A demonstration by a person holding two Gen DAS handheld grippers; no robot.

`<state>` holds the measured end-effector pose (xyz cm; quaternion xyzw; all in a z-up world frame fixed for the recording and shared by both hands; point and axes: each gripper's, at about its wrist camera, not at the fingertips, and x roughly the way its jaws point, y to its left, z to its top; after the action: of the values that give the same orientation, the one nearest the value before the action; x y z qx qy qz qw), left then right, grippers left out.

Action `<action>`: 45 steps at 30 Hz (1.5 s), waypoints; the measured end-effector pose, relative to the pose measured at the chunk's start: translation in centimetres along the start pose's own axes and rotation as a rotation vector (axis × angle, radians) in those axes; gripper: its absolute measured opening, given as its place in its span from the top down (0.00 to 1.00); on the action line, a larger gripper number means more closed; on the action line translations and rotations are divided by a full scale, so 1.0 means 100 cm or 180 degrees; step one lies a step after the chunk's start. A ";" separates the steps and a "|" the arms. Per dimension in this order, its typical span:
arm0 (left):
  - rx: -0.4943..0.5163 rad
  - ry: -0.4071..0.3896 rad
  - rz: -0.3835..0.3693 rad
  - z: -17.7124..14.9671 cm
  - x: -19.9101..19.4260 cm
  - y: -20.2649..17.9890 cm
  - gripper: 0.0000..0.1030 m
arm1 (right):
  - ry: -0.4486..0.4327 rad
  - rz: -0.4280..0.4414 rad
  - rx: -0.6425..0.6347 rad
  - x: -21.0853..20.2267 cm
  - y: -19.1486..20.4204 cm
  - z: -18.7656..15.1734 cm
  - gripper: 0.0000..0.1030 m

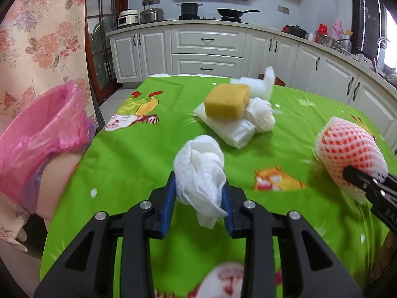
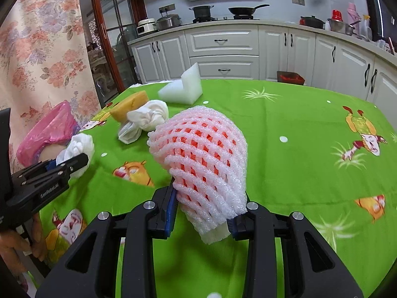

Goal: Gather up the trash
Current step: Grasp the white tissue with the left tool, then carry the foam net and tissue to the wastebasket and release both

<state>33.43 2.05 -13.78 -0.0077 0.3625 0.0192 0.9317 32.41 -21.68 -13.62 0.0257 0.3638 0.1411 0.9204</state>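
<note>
Left wrist view: left gripper (image 1: 199,193) clamps a crumpled white paper wad (image 1: 198,171); right gripper (image 2: 204,213) grips a white foam fruit net (image 2: 201,159). Beyond, green cartoon-print tablecloth (image 1: 139,154), pink-bagged bin (image 1: 42,134), white kitchen cabinets (image 1: 207,47).

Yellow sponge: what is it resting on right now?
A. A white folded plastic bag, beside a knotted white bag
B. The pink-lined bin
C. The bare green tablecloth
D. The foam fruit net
A: in the left wrist view the yellow sponge lies on the white folded plastic bag, with the knotted white bag beside it.
</note>
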 end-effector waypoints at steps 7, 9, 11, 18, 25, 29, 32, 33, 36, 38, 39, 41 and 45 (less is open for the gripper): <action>0.0096 -0.0068 -0.0010 -0.026 -0.029 -0.001 0.69 | -0.0010 -0.0013 -0.0041 -0.017 0.005 -0.017 0.68; 0.0089 -0.0082 -0.0017 -0.032 -0.037 0.001 0.69 | 0.0001 -0.0011 -0.0053 -0.021 0.006 -0.021 0.68; 0.0078 -0.0108 -0.0013 -0.036 -0.043 0.004 0.69 | -0.0016 -0.0017 -0.0056 -0.026 0.007 -0.025 0.68; 0.0053 -0.0135 0.0001 -0.044 -0.052 0.011 0.69 | -0.0059 -0.0019 -0.0094 -0.035 0.012 -0.032 0.68; 0.0044 -0.0160 -0.0007 -0.047 -0.057 0.012 0.69 | -0.0077 -0.0010 -0.0130 -0.039 0.015 -0.035 0.68; 0.0018 -0.0173 -0.0030 -0.048 -0.060 0.014 0.69 | -0.0069 0.0005 -0.0168 -0.040 0.019 -0.037 0.68; 0.0022 -0.0195 -0.0050 -0.049 -0.063 0.014 0.69 | -0.0059 0.0030 -0.0194 -0.041 0.022 -0.039 0.68; 0.0023 -0.0204 -0.0059 -0.050 -0.065 0.015 0.69 | -0.0053 0.0044 -0.0205 -0.041 0.024 -0.040 0.68; 0.0018 -0.0239 -0.0059 -0.052 -0.070 0.018 0.69 | -0.0042 0.0088 -0.0242 -0.041 0.031 -0.042 0.68; 0.0004 -0.0263 -0.0062 -0.052 -0.074 0.021 0.69 | -0.0038 0.0135 -0.0258 -0.042 0.036 -0.042 0.68; -0.0012 -0.0280 -0.0066 -0.052 -0.077 0.024 0.69 | -0.0039 0.0156 -0.0272 -0.042 0.039 -0.042 0.68; -0.0024 -0.0314 -0.0054 -0.052 -0.081 0.028 0.69 | -0.0042 0.0195 -0.0295 -0.042 0.045 -0.040 0.68; -0.0019 -0.0379 -0.0003 -0.052 -0.090 0.038 0.69 | -0.0054 0.0304 -0.0366 -0.042 0.057 -0.035 0.68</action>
<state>23.11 5.38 -11.54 -0.0094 0.3063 0.0202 0.9517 25.73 -17.59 -12.57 -0.0087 0.3456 0.2052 0.9156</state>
